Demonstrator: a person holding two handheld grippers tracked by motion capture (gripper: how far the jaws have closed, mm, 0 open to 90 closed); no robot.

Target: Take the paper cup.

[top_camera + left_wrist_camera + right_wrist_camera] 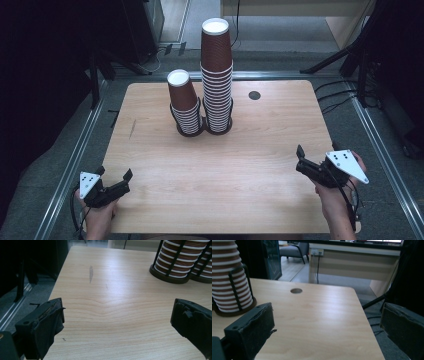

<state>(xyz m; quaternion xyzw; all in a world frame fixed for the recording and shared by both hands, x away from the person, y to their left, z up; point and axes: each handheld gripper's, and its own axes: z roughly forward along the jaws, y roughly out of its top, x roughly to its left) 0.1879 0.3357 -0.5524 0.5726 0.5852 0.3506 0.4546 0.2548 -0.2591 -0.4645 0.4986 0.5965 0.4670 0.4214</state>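
Jaws first: both sets stand wide apart with nothing between them; the left gripper (113,186) sits at the near left corner of the bench (220,185), the right gripper (311,164) at the near right edge, each in a hand, both well apart from the cups.

Biggest thing is the bench itself, pale wood, with a small dark cable hole (254,95) toward the far right; nothing to grab there.

Next down, the tall cup stack (217,75), brown ribbed paper cups nested upside down with white rims showing as stripes, standing in a black wire holder (220,129) at the far middle of the bench; just beside it on the left is the short cup stack (183,102) in its own black ring holder (190,131), the two holders touching or nearly so.

Handling guess: paper cups are light and thin-walled, so they crush easily if squeezed hard; the ribbed sleeve should give decent friction, not slippery. Nested cups tend to stick, so a pull may drag up a second one or tip the tall stack, which looks top-heavy.

Where I'd take hold: the top cup (216,42) of the tall stack, across its body a bit below the closed white base, above the next cup's rim; gentle squeeze, lift straight up; the other gripper could steady the stack lower down.
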